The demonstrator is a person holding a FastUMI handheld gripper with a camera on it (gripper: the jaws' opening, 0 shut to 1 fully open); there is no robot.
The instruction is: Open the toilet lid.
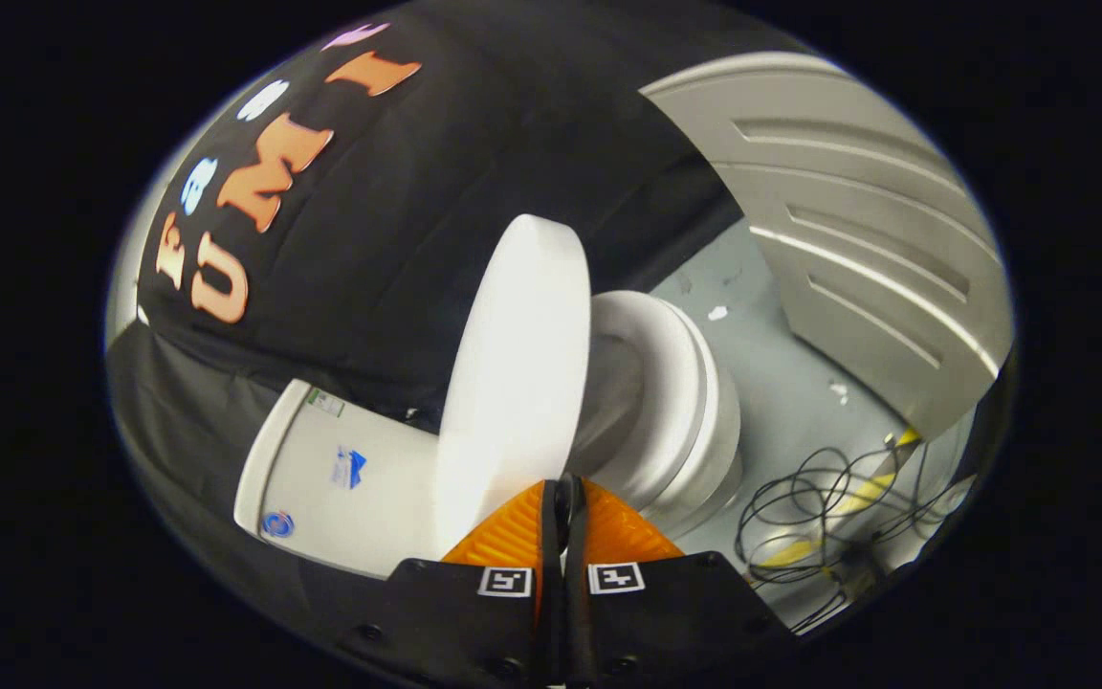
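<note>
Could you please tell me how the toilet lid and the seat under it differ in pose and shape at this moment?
The lid is raised clear of the bowl, while the seat lies flat on the bowl rim. The lid is a solid slab; the seat is a ring with an open middle. The lid's edge lies at the closed fingers; the seat lies beyond them. Both are white.

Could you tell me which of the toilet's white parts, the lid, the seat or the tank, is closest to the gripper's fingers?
The lid: its edge sits just ahead of the shut gripper, while the seat lies beyond it and the tank off to its other side.

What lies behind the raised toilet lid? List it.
Behind the lid, on its far side from the seat, the white tank and black cloth wall show. The hinge is covered. The gripper looks shut at the lid's edge.
</note>
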